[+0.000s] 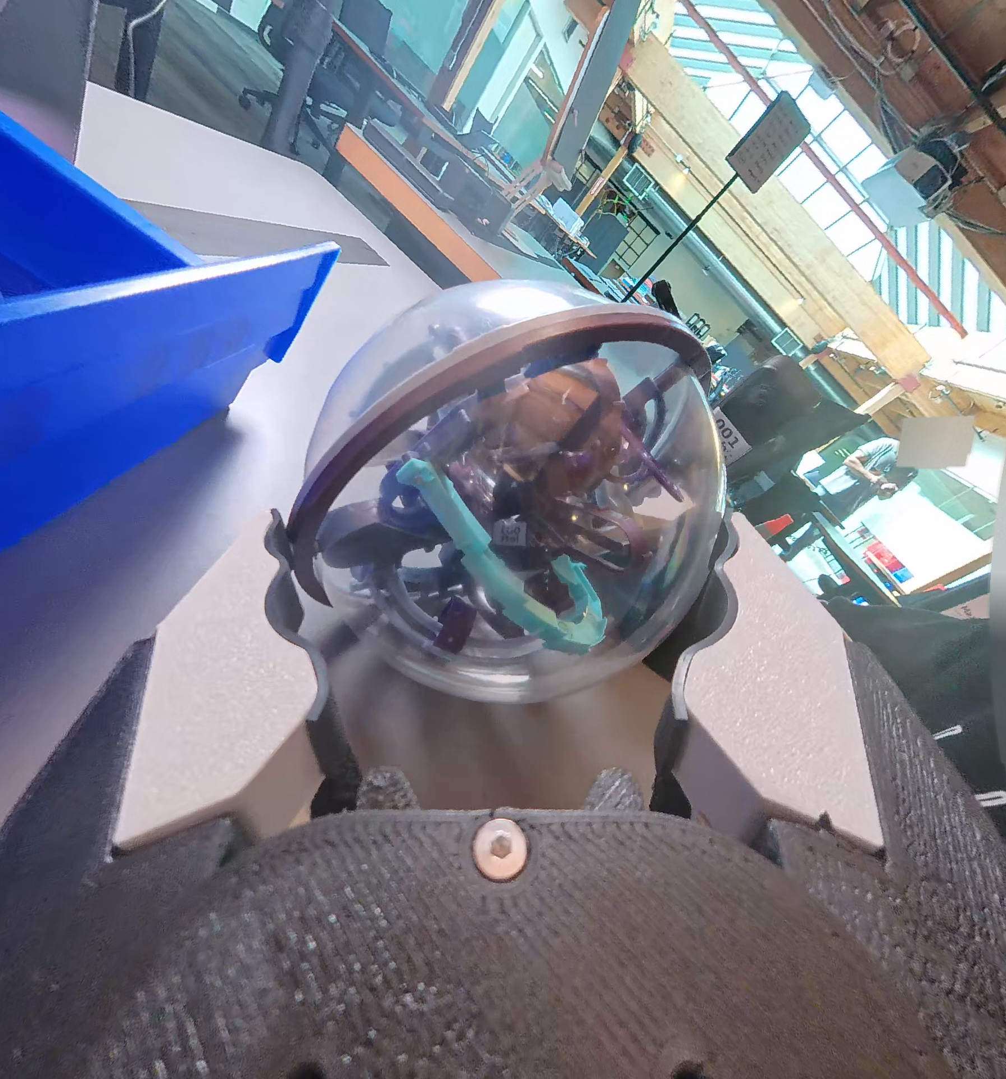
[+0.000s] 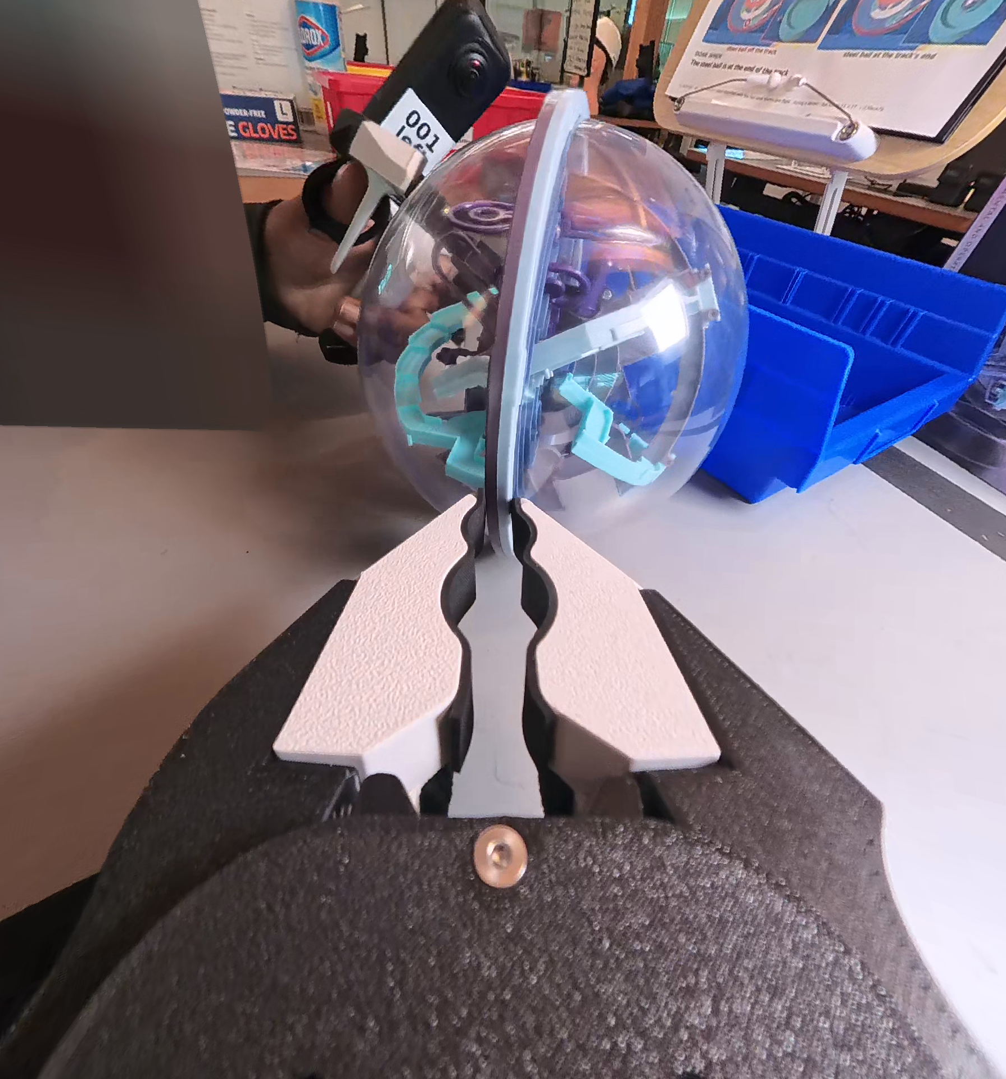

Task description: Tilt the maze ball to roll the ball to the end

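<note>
While clamped: left fingers (image 1: 281, 584) wide around maze ball (image 1: 512, 490), right fingers (image 2: 538, 578) pinching its rim.

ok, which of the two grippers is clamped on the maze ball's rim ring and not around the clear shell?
The right gripper: nearly closed, it pinches the thin rim ring. The left gripper is spread wide, cradling the maze ball by its clear shell.
</note>
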Motion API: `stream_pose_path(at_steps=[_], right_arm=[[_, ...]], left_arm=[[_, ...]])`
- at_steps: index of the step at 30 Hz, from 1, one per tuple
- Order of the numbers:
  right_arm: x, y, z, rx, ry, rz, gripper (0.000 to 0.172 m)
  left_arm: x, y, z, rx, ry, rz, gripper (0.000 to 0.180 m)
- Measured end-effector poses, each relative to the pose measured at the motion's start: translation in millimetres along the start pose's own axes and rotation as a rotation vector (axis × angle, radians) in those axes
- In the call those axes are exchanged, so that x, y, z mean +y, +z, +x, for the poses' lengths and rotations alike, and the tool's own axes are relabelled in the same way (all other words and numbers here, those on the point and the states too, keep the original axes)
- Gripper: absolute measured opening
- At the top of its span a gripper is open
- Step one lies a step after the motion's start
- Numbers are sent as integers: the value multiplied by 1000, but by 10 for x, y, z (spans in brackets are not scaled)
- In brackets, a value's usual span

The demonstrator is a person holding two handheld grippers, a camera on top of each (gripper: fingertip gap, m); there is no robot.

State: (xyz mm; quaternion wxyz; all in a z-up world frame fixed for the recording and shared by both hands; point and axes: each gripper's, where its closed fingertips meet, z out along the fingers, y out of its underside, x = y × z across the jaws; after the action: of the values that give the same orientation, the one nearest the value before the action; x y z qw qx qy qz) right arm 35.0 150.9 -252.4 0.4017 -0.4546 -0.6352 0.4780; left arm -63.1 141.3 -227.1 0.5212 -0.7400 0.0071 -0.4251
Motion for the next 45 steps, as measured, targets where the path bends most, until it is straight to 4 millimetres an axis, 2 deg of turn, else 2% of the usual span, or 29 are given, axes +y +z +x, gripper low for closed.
stream_pose_path(at_steps=[10, 18, 22, 27, 32, 45], right_arm=[[-3, 3, 34, -8, 60, 8, 5], [34, -4, 53, -45, 175, -4, 6], [76, 10, 12, -90, 249, -29, 6], [82, -3, -28, -171, 390, -19, 5], [102, -4, -24, -191, 436, -26, 5], [90, -7, -42, -232, 492, -22, 5]], left_arm=[[-62, 36, -45, -21, -53, 17, 138], [-62, 43, -34, -25, -9, 16, 137], [-66, 34, -7, -21, 52, 19, 135], [-28, 37, 85, -17, 234, 0, 137], [115, 95, -18, -98, 343, -69, 136], [59, 114, -7, -131, 254, -37, 135]])
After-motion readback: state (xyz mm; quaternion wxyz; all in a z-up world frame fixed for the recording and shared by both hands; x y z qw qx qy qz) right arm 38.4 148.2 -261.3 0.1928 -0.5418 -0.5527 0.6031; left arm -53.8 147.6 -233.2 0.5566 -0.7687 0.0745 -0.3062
